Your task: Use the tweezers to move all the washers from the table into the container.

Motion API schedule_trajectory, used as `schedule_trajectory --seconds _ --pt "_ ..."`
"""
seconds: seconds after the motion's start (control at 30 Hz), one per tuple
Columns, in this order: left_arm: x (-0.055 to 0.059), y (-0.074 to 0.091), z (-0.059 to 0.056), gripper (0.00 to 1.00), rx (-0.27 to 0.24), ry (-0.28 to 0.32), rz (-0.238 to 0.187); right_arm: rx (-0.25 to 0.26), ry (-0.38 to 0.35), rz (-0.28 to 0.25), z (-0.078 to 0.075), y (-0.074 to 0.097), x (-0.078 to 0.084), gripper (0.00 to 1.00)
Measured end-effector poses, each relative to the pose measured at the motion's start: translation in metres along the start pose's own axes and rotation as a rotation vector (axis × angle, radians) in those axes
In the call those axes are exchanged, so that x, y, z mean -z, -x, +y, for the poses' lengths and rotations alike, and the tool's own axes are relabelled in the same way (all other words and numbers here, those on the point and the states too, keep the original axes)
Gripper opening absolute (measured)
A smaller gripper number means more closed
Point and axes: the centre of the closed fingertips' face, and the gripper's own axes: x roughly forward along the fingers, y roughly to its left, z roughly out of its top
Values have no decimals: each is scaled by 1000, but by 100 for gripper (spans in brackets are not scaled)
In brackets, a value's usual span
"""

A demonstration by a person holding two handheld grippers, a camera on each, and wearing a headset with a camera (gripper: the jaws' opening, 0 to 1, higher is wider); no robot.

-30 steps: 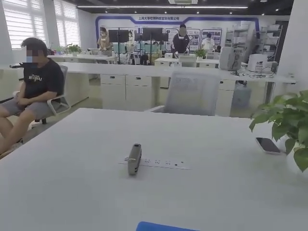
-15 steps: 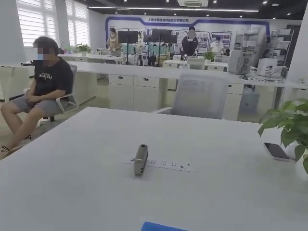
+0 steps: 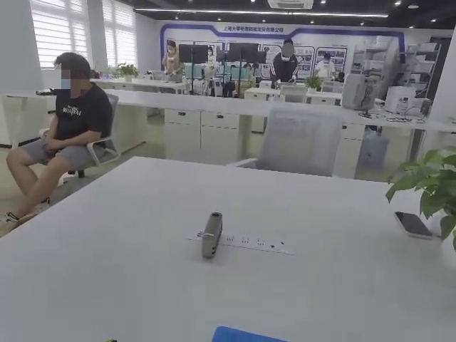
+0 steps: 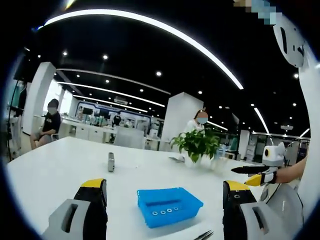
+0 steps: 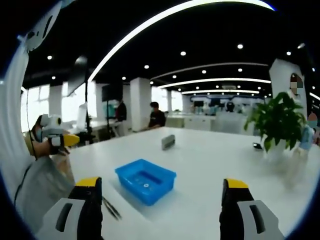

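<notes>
Container (image 4: pixel 169 205): plain bright blue. Washers (image 4: pixel 165 211) inside it: pale silver rings. Counter (image 3: pixel 107 271): plain white. Left hand-held gripper (image 4: pixel 164 186) and right hand-held gripper (image 5: pixel 162 183): black jaws, yellow tips (grey housings below). Tweezers (image 5: pixel 111 207), at 8 o'clock of the container: dark. Plant (image 5: pixel 272 122): green leaves.

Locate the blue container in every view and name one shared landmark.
Head view: blue container at the bottom edge, centre.
Left gripper view: container low centre, between the jaws.
Right gripper view: container left of centre.
Shared landmark: grey device standing beyond it.
</notes>
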Motion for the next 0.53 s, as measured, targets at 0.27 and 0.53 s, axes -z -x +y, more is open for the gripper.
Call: schedule_trajectory --seconds 0.27,0.53 --pt "11 -2 7 99 -9 23 42 24 15 21 -6 0 3 99" --pt "16 -2 6 99 -8 16 66 72 -33 9 -19 5 3 96"
